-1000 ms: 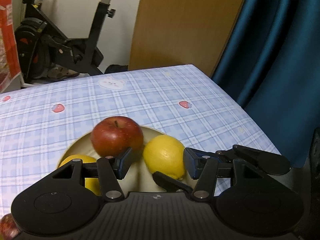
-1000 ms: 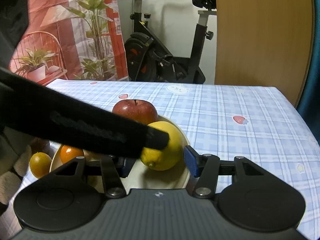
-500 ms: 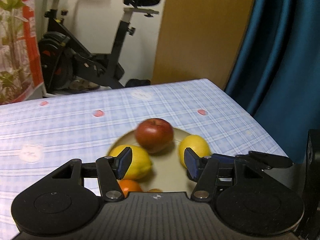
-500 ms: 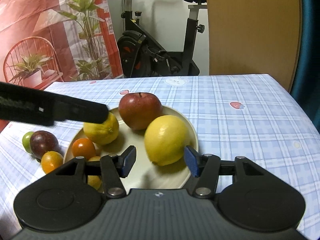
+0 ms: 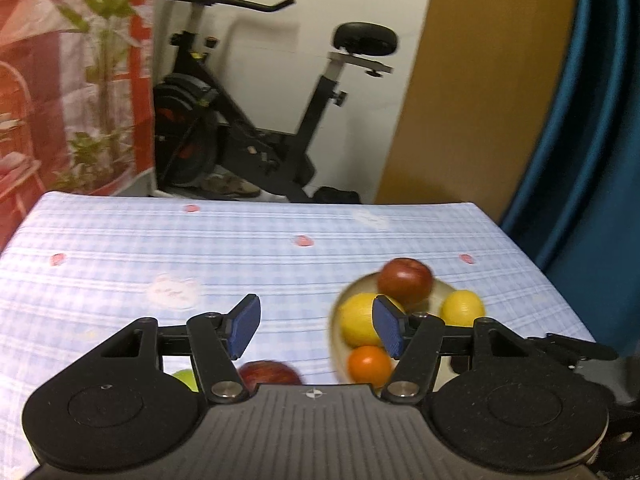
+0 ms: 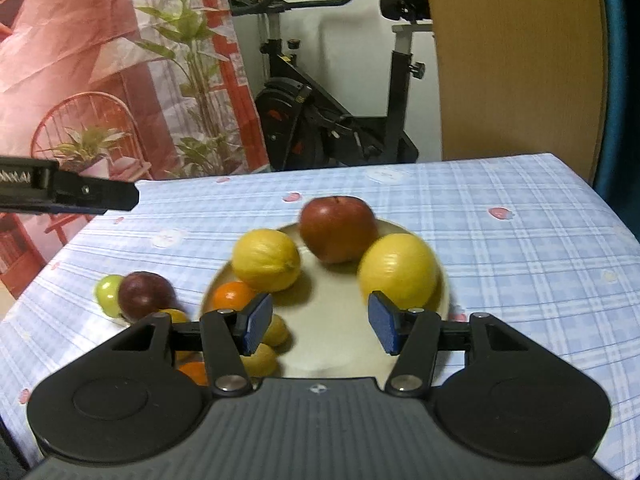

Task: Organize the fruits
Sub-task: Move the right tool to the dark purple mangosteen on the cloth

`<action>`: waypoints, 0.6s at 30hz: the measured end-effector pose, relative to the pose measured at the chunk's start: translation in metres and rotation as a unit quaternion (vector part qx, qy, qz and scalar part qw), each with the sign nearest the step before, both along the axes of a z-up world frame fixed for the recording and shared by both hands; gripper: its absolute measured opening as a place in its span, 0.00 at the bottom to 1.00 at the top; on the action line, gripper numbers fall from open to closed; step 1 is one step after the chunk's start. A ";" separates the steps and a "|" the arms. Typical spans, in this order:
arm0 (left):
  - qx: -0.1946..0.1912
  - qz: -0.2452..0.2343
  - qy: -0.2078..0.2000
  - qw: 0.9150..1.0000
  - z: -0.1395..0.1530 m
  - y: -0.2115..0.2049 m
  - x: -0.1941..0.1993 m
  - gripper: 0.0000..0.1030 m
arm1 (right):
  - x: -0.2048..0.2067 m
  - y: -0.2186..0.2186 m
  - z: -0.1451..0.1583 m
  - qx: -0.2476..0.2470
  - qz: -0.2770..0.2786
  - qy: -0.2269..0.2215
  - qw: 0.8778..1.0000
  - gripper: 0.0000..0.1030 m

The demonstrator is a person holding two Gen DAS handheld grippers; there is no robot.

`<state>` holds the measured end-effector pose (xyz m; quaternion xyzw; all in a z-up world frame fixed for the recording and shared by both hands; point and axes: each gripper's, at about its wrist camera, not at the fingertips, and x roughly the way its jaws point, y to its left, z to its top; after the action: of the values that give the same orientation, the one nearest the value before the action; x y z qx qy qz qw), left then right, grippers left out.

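Observation:
A cream plate (image 6: 332, 344) holds a red apple (image 6: 338, 228), two lemons (image 6: 266, 260) (image 6: 398, 272), an orange (image 6: 232, 294) and small yellow fruits (image 6: 264, 356). Left of the plate lie a dark red fruit (image 6: 144, 294), a green fruit (image 6: 108, 294) and a small orange fruit (image 6: 176, 316). My right gripper (image 6: 318, 322) is open and empty above the plate's near side. My left gripper (image 5: 316, 330) is open and empty above the cloth left of the plate (image 5: 440, 288), with the dark red fruit (image 5: 270, 374) and green fruit (image 5: 186, 378) just below it.
A blue plaid cloth (image 6: 520, 240) covers the table. Behind it stand an exercise bike (image 6: 328, 112), a wooden panel (image 6: 516, 56) and a blue curtain (image 5: 592, 160). The left gripper's finger (image 6: 68, 196) shows at the left edge of the right wrist view.
My left gripper has swung left, away from the plate, and risen. My right gripper has pulled back and up a little. Both stay open and empty.

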<state>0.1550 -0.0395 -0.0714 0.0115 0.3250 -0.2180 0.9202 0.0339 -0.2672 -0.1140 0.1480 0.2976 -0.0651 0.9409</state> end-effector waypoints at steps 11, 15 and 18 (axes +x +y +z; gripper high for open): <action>0.009 0.045 -0.008 0.999 0.007 0.057 0.002 0.63 | 0.010 0.042 0.007 0.002 0.063 -0.012 0.998 0.55; -0.002 0.051 -0.012 0.999 0.013 0.076 0.004 0.63 | 0.024 0.058 0.009 0.001 0.083 -0.014 0.996 0.55; -0.004 0.056 -0.015 0.998 0.016 0.086 0.008 0.63 | 0.037 0.070 0.009 -0.003 0.102 -0.013 0.995 0.55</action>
<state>0.1626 0.0467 -0.0551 -0.0070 0.3101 -0.1673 0.9358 0.0706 -0.1970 -0.1050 0.1144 0.2986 0.0324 0.9469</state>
